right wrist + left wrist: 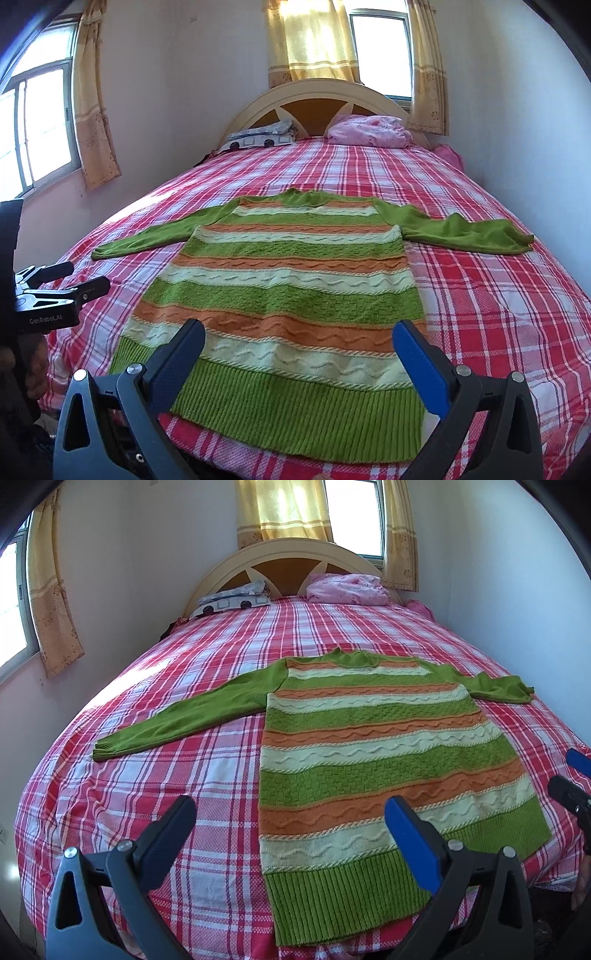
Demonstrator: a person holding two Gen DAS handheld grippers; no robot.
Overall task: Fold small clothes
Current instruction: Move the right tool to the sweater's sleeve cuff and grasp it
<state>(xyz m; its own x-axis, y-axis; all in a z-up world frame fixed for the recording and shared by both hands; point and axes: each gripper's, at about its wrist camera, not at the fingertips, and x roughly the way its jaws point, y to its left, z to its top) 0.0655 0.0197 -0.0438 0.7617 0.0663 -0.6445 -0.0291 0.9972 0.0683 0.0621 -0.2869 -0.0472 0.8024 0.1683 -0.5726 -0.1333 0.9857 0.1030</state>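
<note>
On the plaid bed, your striped sweater lies flat (unfolded); both hand-held grippers, left and right, gape wide — fold a sleeve first.

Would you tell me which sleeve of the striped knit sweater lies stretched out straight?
The left sleeve of the green, orange and cream sweater; the right sleeve is bunched and rumpled.

A sweater lies flat on the bed — pillows behind it, by the headboard.
</note>
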